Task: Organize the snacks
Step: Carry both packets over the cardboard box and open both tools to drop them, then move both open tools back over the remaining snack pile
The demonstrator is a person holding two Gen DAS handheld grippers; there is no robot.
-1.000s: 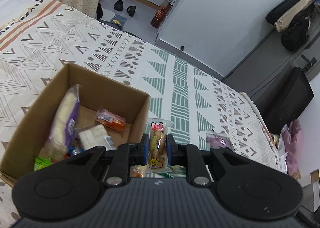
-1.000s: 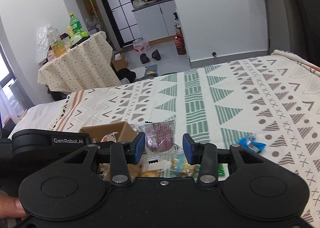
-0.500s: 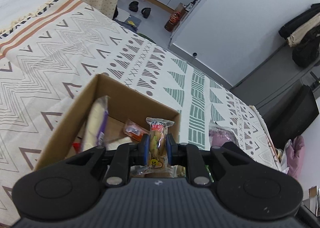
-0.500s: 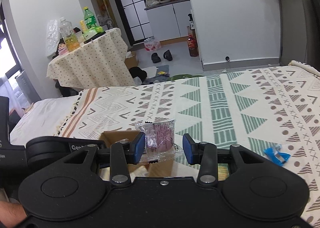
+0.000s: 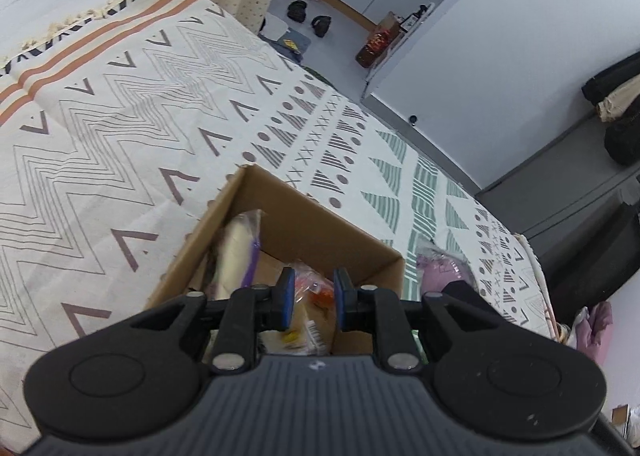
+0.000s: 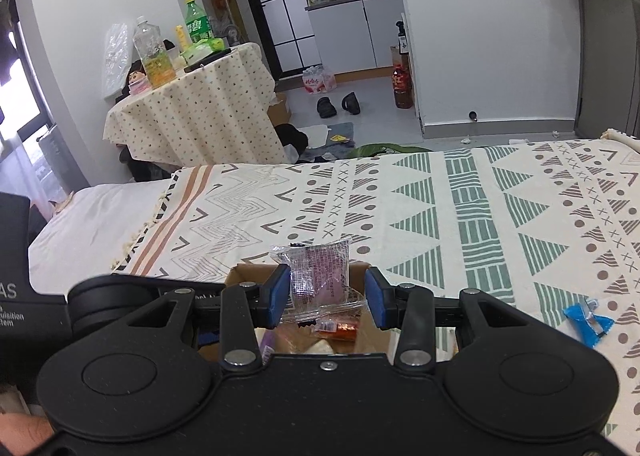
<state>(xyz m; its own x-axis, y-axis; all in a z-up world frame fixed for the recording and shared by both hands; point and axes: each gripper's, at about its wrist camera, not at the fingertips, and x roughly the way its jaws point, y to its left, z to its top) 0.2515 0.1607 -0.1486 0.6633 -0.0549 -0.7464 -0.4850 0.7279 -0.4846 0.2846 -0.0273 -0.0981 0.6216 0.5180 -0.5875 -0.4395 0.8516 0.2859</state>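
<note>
Bedspread (image 5: 120, 128); cardboard box (image 5: 320, 224) of, seemingly, wrapped snacks (image 5: 240, 252).

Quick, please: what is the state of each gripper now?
Left gripper: open, empty, above the cardboard box.
Right gripper: closed on a pink snack packet.

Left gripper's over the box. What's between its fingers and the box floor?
In the left wrist view, nothing is gripped in the left gripper. Below the gap between its fingers, an orange-red packet lies inside the cardboard box among other snacks.
</note>
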